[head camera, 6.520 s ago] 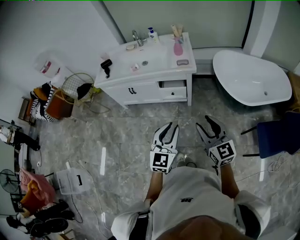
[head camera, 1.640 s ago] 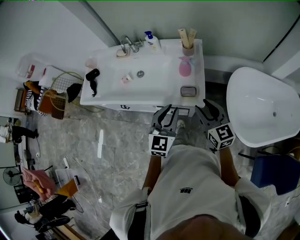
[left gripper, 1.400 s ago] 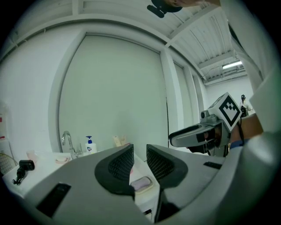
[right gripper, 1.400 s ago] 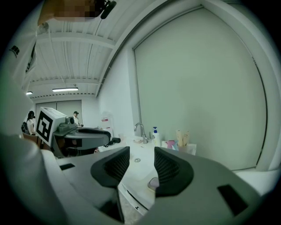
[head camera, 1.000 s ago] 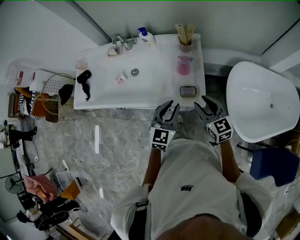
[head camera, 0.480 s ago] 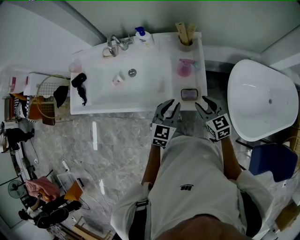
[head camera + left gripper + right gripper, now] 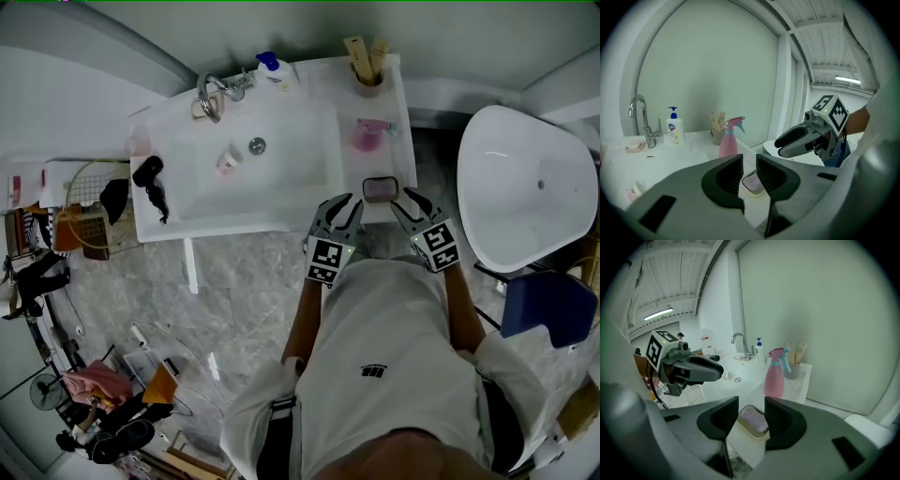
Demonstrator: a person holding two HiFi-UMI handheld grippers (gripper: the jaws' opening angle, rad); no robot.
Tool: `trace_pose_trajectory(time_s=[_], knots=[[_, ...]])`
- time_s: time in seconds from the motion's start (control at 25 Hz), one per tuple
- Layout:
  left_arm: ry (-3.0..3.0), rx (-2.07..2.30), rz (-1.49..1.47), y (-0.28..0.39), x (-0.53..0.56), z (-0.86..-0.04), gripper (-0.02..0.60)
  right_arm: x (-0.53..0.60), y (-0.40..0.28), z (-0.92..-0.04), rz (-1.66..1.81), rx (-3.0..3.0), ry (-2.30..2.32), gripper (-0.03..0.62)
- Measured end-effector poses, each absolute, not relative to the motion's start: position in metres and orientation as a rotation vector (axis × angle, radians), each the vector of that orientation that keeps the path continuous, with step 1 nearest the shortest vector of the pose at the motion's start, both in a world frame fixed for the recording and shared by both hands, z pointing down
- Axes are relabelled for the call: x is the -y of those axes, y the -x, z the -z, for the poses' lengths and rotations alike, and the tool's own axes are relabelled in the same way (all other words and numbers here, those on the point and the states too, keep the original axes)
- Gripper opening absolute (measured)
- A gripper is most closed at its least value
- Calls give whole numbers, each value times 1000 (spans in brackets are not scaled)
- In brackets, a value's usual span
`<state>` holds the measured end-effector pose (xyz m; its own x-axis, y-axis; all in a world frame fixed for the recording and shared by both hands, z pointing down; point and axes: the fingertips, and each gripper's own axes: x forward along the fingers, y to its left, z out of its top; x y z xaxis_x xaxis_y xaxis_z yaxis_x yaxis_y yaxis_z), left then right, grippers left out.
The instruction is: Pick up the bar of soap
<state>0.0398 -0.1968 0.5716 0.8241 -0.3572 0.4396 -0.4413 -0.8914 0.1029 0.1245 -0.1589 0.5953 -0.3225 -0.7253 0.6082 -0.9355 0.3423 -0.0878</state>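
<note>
The pale purple bar of soap (image 7: pixel 380 188) lies in a cream dish (image 7: pixel 749 429) near the front right corner of the white vanity top (image 7: pixel 309 202). Through the right gripper view, the soap (image 7: pixel 753 419) shows in the gap between the jaws; the left gripper view frames the soap (image 7: pixel 751 182) the same way. My left gripper (image 7: pixel 344 202) hangs open at the counter's front edge, just left of the dish. My right gripper (image 7: pixel 405 199) is open just right of it. Neither touches the soap.
Behind the dish stand a pink spray bottle (image 7: pixel 366 137) and a cup of brushes (image 7: pixel 367 73). A pump dispenser (image 7: pixel 271 67) and faucet (image 7: pixel 210 94) sit at the basin's back, a hair dryer (image 7: pixel 150 179) on its left. A white bathtub (image 7: pixel 530 183) is on the right.
The person has walked up to the vanity. Both open grippers have come from over the floor to the counter's front edge, on either side of the soap dish.
</note>
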Motion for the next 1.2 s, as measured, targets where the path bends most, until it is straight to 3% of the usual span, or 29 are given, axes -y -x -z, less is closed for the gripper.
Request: trace_pose_trajectory(time_s=[0.8, 1.2], knots=[[-2744, 491, -745, -57, 219, -635, 92, 181, -118, -648, -582, 2065, -1202, 187], [-2641, 633, -803, -64, 216, -654, 92, 189, -123, -669, -479, 2095, -993, 189]])
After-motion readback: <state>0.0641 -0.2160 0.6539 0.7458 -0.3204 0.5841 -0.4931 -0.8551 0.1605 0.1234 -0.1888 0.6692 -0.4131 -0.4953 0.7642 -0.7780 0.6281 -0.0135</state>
